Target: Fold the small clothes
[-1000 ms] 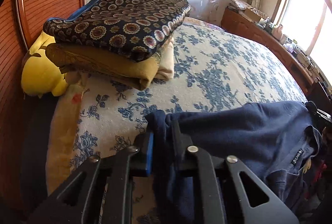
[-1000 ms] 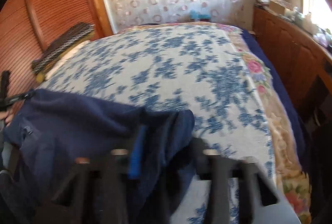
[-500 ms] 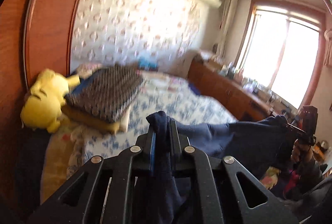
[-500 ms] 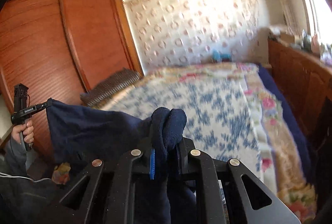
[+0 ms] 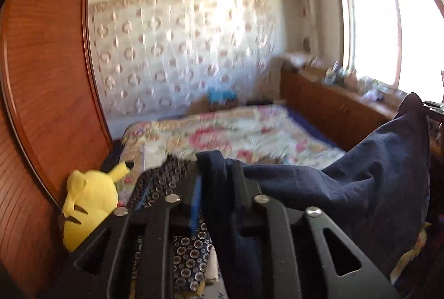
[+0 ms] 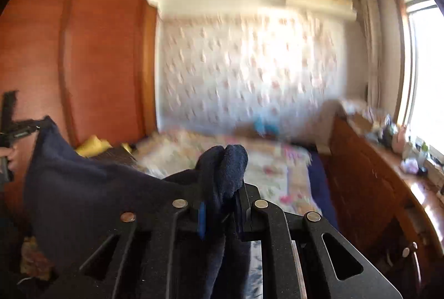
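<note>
Left wrist view: the left gripper [image 5: 215, 174] pinches a corner of a navy garment [image 5: 360, 182], the right gripper [image 6: 222, 188] clamps another, the cloth spread above a bed [image 5: 249, 132].

Both mounted just behind the fingers, looking forward along them and level across the bed [image 5: 249, 132] toward the patterned wall [image 5: 180, 55]. From the left wrist: wardrobe [image 5: 41, 91] close on the left, window [image 5: 388, 30] on the right. From the right wrist: same wardrobe [image 6: 83, 55], wall [image 6: 249, 71] and window [image 6: 424, 71], seen from further right. Shared close up: the navy garment [image 5: 360, 182] [image 6: 97, 188] stretched between both; much blurred
</note>
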`<state>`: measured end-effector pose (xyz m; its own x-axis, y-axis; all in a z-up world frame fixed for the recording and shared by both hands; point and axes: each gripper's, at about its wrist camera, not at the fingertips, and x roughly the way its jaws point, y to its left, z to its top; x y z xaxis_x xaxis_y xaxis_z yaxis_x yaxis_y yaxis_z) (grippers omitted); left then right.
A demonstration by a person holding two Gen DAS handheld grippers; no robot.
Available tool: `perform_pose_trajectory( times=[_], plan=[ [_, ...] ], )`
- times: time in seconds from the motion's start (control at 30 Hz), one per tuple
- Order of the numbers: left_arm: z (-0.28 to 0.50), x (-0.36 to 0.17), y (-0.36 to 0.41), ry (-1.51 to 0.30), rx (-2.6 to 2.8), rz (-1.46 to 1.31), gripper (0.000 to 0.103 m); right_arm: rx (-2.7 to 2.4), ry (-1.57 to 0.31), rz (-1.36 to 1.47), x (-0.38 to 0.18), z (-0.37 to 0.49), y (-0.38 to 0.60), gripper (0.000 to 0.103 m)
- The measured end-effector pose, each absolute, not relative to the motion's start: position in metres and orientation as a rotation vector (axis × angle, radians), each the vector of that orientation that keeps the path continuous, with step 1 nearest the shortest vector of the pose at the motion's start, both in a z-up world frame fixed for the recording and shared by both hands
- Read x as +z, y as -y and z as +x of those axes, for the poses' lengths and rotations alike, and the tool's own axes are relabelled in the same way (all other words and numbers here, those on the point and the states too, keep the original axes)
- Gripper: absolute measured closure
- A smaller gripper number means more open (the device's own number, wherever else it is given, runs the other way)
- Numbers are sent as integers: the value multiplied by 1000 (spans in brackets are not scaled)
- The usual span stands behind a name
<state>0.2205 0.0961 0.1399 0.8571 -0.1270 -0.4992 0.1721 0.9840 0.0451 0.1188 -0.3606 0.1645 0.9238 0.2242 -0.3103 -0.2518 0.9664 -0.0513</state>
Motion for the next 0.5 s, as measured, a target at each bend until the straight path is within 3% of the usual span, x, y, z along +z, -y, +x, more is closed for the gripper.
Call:
perform_pose_trajectory(
  times=[0.03,0.07,0.17,0.27,0.3,0.5],
  plan=[
    [240,119,-95,-568,-170,85,68,216,-374,-103,153,148,361,73],
    [257,94,-94,-625,-187,68,61,149,-456,-106,133,182,364,72],
    [259,49,-87,-683,-236,49,59,58,-610,-40,74,235,374,72],
    [242,18,-73,-729,-291,49,28,86,-646,-3,29,238,375,72],
    [238,14,-67,-734,-300,53,23,97,-659,-8,21,238,374,72],
    [212,-6,-38,-767,-348,59,23,157,-701,-46,-16,233,385,72]
  ],
)
